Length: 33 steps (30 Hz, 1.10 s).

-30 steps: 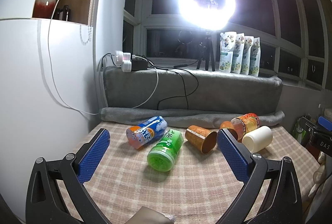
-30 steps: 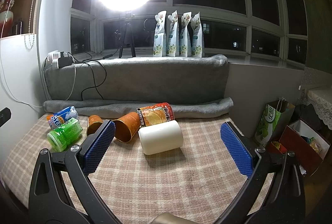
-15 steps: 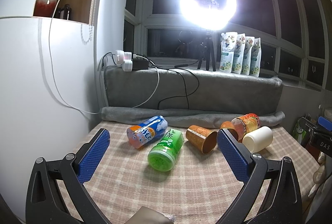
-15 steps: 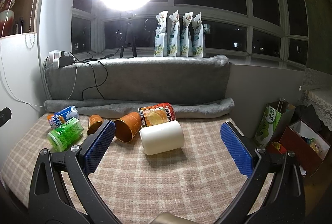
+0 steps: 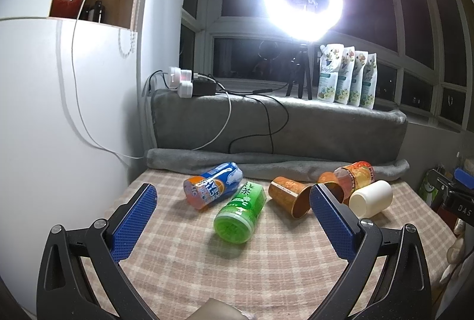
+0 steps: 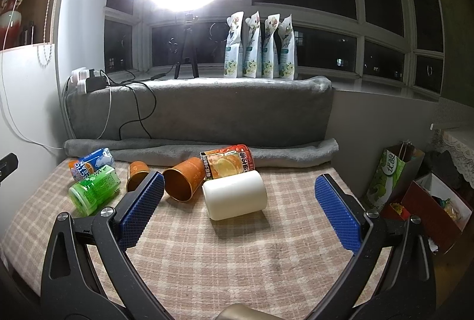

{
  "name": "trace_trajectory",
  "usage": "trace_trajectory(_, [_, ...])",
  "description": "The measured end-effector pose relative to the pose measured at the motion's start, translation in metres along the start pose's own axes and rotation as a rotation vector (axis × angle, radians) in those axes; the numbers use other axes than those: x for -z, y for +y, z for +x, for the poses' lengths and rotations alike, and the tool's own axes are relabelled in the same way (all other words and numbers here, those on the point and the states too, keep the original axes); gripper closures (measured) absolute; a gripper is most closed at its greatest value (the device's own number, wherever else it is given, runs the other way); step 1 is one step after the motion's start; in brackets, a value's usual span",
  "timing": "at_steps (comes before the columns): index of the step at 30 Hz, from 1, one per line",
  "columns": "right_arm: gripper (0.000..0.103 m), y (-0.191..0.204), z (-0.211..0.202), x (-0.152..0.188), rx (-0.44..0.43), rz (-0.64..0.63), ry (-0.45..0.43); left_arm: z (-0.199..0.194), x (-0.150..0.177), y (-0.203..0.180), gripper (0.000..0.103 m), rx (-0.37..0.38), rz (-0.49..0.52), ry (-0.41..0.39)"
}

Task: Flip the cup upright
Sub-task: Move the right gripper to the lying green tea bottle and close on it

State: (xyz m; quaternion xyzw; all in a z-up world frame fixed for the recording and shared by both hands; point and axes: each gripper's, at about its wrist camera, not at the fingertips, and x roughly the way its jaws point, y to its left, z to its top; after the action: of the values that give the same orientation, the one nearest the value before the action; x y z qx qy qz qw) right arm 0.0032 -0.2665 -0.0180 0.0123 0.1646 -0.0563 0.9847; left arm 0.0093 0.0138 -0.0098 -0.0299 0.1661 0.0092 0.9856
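Six cups lie on their sides on a checked cloth in front of a rolled grey blanket, under a bright ring light. The left gripper hovers above the near edge of the cloth with its blue-padded fingers spread wide and holding nothing. From its view, a green cup lies nearest, its mouth facing the camera, and sits between the spread fingers. Just behind it to the left lies a blue and orange cup. To the right lies a copper cup, mouth turned towards the camera, then a second copper cup partly hidden behind the right finger, an orange printed cup, and a white cup farthest right. The right gripper is also spread wide and empty, held above the cloth. In its view the white cup lies on its side between the fingers and beyond their tips, base end to the left. The orange printed cup touches it from behind, and a copper cup lies just beside it to the left. Neither gripper touches any cup. Four pouches stand upright on the window sill behind the blanket.
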Motion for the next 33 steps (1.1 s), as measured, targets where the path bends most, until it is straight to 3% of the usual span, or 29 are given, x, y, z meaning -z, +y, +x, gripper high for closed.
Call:
trace_trajectory(9, [0.0,0.013,0.026,0.008,-0.081,-0.002,0.078,0.011,0.003,0.004,0.001,0.012,0.02,0.059])
trace_trajectory(17, [0.0,0.049,0.063,0.004,-0.266,-0.004,0.203,0.016,0.011,0.016,0.001,-0.009,0.011,0.103])
trace_trajectory(25, [0.0,0.099,0.112,0.007,-0.464,0.082,0.394,0.017,0.022,0.034,0.001,-0.049,-0.013,0.144])
trace_trajectory(30, [0.0,0.129,0.142,0.013,-0.543,0.145,0.513,0.02,0.028,0.05,0.001,-0.076,-0.046,0.172])
trace_trajectory(33, [0.006,0.148,0.16,0.018,-0.585,0.188,0.598,0.022,0.033,0.058,0.001,-0.081,-0.064,0.188])
